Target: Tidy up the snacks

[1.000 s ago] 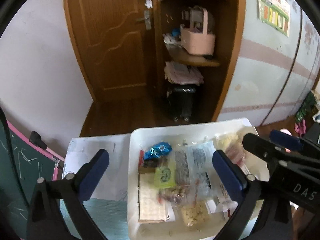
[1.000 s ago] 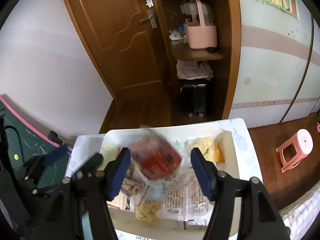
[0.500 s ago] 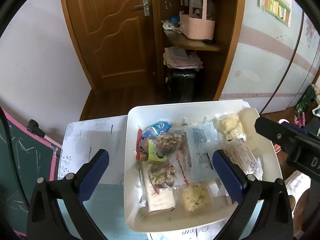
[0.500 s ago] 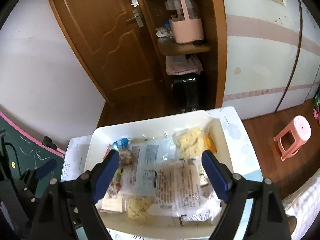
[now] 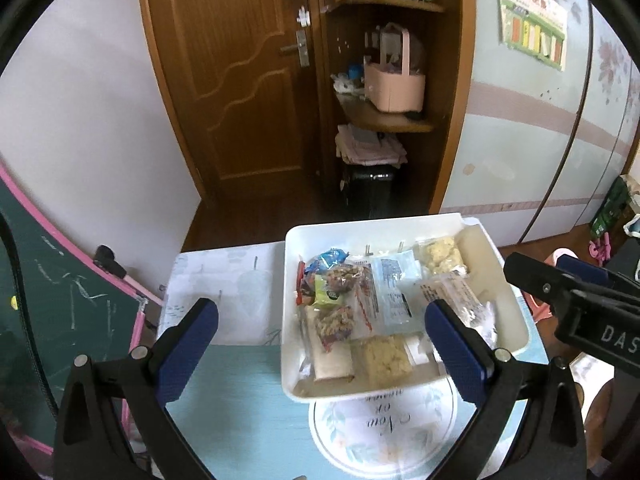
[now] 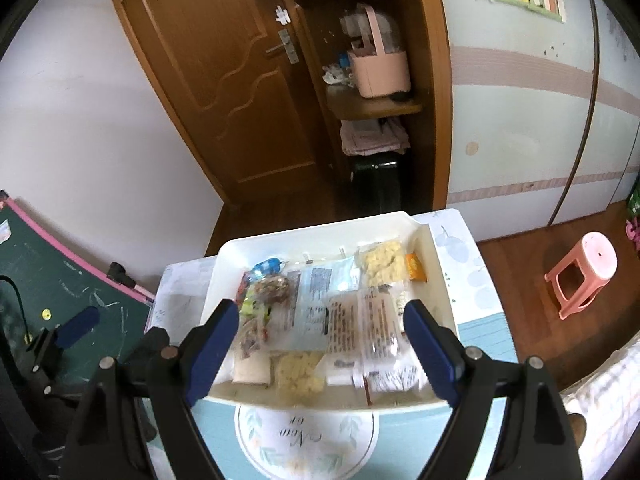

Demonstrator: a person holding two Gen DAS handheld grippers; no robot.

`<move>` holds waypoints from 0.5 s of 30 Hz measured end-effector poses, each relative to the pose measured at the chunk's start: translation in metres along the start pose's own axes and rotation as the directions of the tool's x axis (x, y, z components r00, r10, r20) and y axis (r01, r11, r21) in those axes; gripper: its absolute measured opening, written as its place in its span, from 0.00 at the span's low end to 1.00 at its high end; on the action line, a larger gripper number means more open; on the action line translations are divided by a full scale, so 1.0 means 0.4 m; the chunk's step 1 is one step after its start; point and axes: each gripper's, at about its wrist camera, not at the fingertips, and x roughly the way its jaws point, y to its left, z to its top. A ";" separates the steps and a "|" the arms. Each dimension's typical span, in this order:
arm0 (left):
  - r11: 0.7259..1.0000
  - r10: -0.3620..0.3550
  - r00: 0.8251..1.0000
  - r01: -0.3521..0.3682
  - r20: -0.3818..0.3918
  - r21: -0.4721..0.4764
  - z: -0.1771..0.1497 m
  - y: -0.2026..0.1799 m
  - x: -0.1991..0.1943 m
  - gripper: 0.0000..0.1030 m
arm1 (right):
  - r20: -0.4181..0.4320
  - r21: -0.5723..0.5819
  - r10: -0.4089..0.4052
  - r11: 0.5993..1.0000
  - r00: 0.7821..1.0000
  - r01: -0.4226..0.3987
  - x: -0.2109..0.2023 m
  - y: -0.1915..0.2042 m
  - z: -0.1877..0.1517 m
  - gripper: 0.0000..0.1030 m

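A white tray (image 5: pixel 516 304) stands on the table, also in the right wrist view (image 6: pixel 444 300). It holds several packets: a blue wrapper (image 5: pixel 330 258), nut clusters (image 5: pixel 344 276), a green packet (image 5: pixel 328 294), clear printed bags (image 5: pixel 394 288), yellow puffed snacks (image 5: pixel 440 254) and an orange packet (image 6: pixel 416 268). My left gripper (image 5: pixel 320 340) is open and empty above the tray's near left part. My right gripper (image 6: pixel 320 344) is open and empty above the tray's near edge; it also shows at the right of the left wrist view (image 5: pixel 576 292).
The table has a light blue cloth with a round printed emblem (image 5: pixel 380 424). A green chalkboard with a pink frame (image 5: pixel 60 300) leans at the left. A wooden door (image 5: pixel 240 80), corner shelves with a pink basket (image 5: pixel 394 84) and a pink stool (image 6: pixel 584 276) are beyond.
My right gripper let go of a red packet and opened wider. Both grippers pulled back and up from the tray, so more of the table shows.
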 end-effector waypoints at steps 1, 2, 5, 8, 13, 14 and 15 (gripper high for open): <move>1.000 0.001 1.000 -0.001 0.006 0.001 -0.006 0.001 -0.022 1.00 | 0.004 -0.004 -0.001 1.000 1.000 0.001 -0.018 0.005 -0.007 0.83; 1.000 0.003 1.000 -0.003 0.013 0.002 -0.016 0.004 -0.052 1.00 | 0.007 -0.009 -0.001 1.000 1.000 0.001 -0.037 0.009 -0.016 0.83; 1.000 -0.001 1.000 0.001 0.020 -0.004 -0.041 0.015 -0.112 1.00 | 0.013 -0.028 -0.001 1.000 1.000 0.001 -0.094 0.024 -0.048 0.83; 1.000 -0.008 1.000 0.008 0.020 -0.011 -0.076 0.020 -0.176 1.00 | 0.020 -0.039 0.014 0.999 1.000 -0.013 -0.154 0.038 -0.086 0.83; 1.000 -0.007 0.999 0.007 0.038 -0.002 -0.139 0.023 -0.277 1.00 | 0.026 -0.071 0.027 0.997 0.999 -0.026 -0.232 0.062 -0.140 0.83; 1.000 -0.004 0.999 0.004 0.045 0.003 -0.151 0.023 -0.300 1.00 | 0.028 -0.082 0.032 0.996 0.999 -0.029 -0.251 0.068 -0.154 0.83; 1.000 -0.001 0.999 0.001 0.049 0.002 -0.161 0.022 -0.317 1.00 | 0.030 -0.088 0.033 0.996 0.999 -0.030 -0.264 0.072 -0.164 0.83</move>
